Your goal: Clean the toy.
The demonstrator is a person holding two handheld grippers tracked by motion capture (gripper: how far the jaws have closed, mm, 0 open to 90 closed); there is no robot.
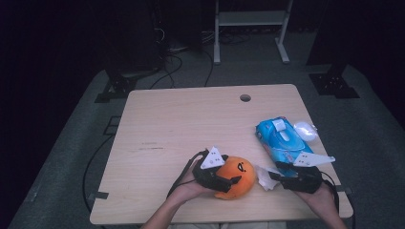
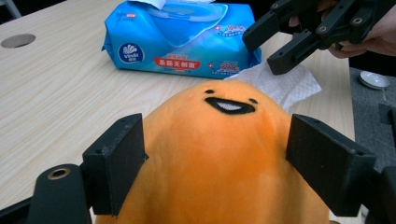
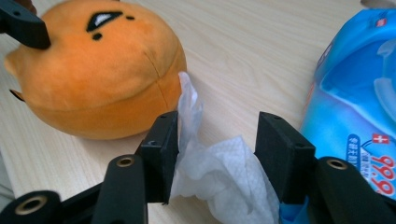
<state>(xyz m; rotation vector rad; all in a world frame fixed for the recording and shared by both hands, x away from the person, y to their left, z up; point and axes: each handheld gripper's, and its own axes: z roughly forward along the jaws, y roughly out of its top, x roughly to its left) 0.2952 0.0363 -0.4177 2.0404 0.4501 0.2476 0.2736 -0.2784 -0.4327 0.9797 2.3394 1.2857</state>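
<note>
The orange plush toy (image 1: 235, 176) is sitting near the front edge of the table (image 1: 181, 119), with a crumpled white wipe (image 1: 265, 177) lying just beside it on the person's right, one corner touching the toy's side. Beyond the wipe, a blue pack of wet wipes (image 1: 282, 138) is resting flat, and a small white lid-like object (image 1: 305, 130) is lying next to it at the table's far right.

The left gripper (image 2: 215, 172) is straddling the toy: its jaws are standing on either side of the plush body, and whether the pads are pressing it or merely flanking it is hard to tell; they seem to be sitting just off the fabric. The right gripper (image 3: 217, 158) is hovering low over the wipe with its jaws parted; the wipe is lying loose between them, brushing the inner face of one pad, not pinched.

Judging by the layout, a sheet is already out of the pack and lying against the toy, so the wiping looks either interrupted or ending. What seems left is regripping the wipe to continue, or clearing it away and letting the toy go.
</note>
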